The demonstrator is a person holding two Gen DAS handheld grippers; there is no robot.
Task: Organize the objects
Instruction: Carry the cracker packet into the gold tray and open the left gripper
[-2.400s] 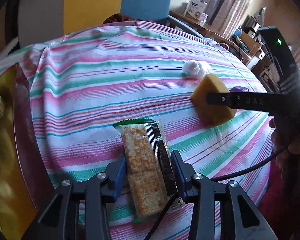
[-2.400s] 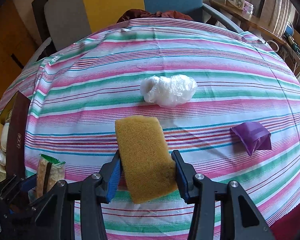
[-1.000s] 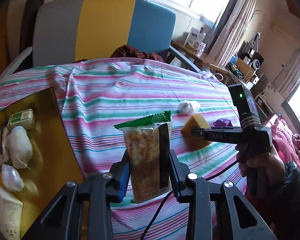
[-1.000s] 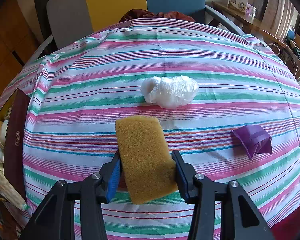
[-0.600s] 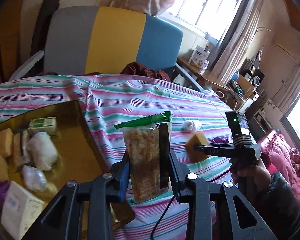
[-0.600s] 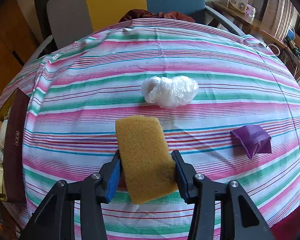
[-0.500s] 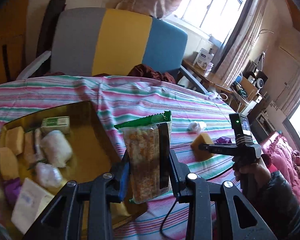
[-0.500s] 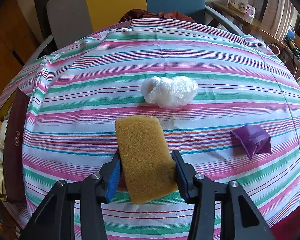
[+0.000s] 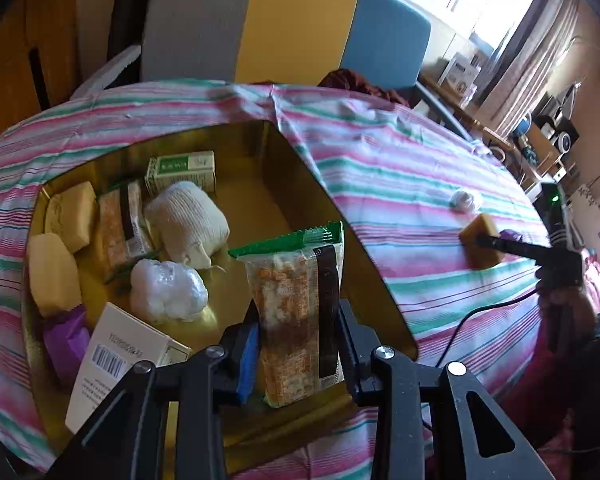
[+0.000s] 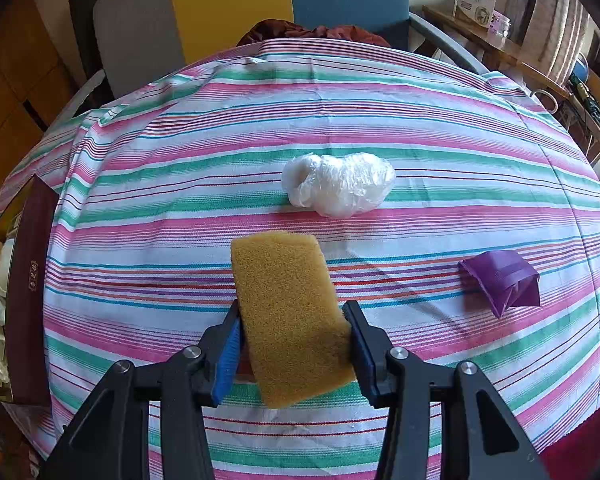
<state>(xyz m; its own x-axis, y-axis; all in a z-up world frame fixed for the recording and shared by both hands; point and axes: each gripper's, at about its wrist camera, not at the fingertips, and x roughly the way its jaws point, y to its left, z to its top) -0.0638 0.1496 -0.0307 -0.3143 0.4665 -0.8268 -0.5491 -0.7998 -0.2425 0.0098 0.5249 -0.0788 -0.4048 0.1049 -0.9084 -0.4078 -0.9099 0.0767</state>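
My left gripper is shut on a cracker packet with a green top edge and holds it upright above the near right part of the gold box. My right gripper is shut on a yellow sponge just above the striped tablecloth; it also shows in the left wrist view. A white plastic wad lies beyond the sponge. A purple packet lies to the right.
The gold box holds a green carton, a second cracker packet, a white cloth bundle, a plastic wad, sponges, a purple packet and a white barcode box. A chair stands behind the table.
My left gripper has lifted the cracker packet off the tablecloth and carried it left, over the gold box. My right gripper has held still with the sponge.
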